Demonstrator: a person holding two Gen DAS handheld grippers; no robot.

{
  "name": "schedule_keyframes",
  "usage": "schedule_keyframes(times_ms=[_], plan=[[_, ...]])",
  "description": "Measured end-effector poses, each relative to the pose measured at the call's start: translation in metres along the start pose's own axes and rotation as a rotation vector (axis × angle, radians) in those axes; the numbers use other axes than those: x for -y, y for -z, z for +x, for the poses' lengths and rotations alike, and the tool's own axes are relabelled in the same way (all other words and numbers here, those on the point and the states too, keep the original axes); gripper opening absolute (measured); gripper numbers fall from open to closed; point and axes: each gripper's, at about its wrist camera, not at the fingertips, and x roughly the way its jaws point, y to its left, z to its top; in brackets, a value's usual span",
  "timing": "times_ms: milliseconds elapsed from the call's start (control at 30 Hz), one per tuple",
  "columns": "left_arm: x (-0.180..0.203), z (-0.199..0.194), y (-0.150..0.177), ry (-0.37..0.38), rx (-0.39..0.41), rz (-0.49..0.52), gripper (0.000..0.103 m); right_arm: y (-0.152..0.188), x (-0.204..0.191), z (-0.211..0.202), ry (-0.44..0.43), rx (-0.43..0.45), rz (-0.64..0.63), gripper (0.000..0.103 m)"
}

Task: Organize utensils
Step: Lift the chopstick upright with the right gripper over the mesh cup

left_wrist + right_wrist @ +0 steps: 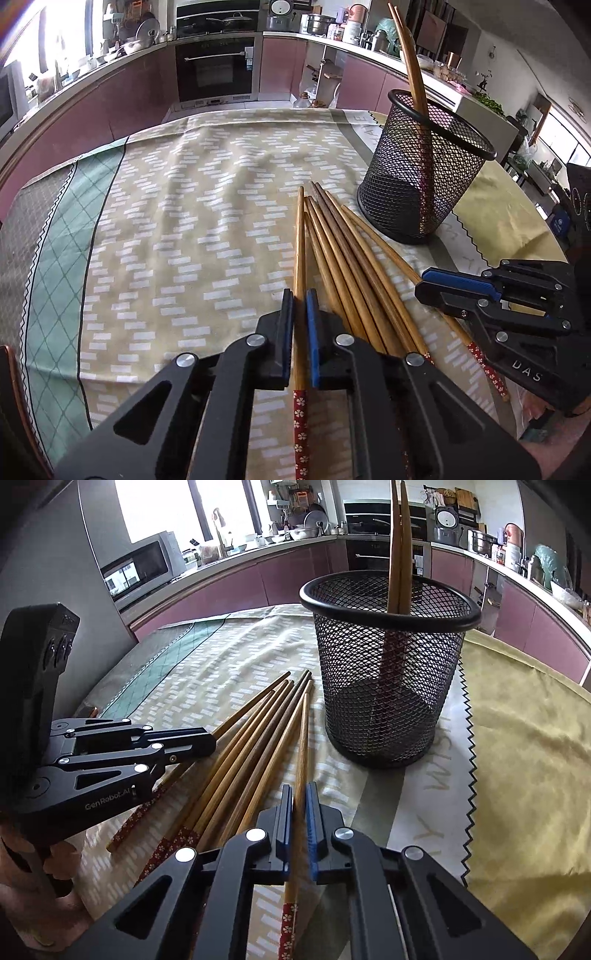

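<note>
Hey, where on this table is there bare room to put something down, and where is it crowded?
Free: the patterned cloth left of the chopstick pile, out to its green border; also the yellow cloth right of the mesh holder. Crowded: the strip where the left gripper and right gripper pinch chopsticks below the holder.

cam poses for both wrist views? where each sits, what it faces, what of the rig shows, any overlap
Left wrist: rides the left gripper, looks down along its fingers, shut on one chopstick; right gripper shows at right.
Right wrist: rides the right gripper, same downward tilt, shut on another chopstick; left gripper and a hand show at left.
Shared: mesh holder with two chopsticks upright, loose chopstick pile, tablecloth.
</note>
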Motion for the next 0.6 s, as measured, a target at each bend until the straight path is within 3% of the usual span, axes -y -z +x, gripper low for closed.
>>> schedule_keyframes(times_ms=[300,600], plan=[[-0.003,-0.027,0.001,0.035,0.043,-0.009,0.008,-0.002,0.002,-0.016,-0.066,0.036,0.013,0.006],[0.001,-0.073,-0.007,0.128,0.124,0.0,0.008,-0.01,0.004,-0.05,-0.166,0.134,0.03,0.006]])
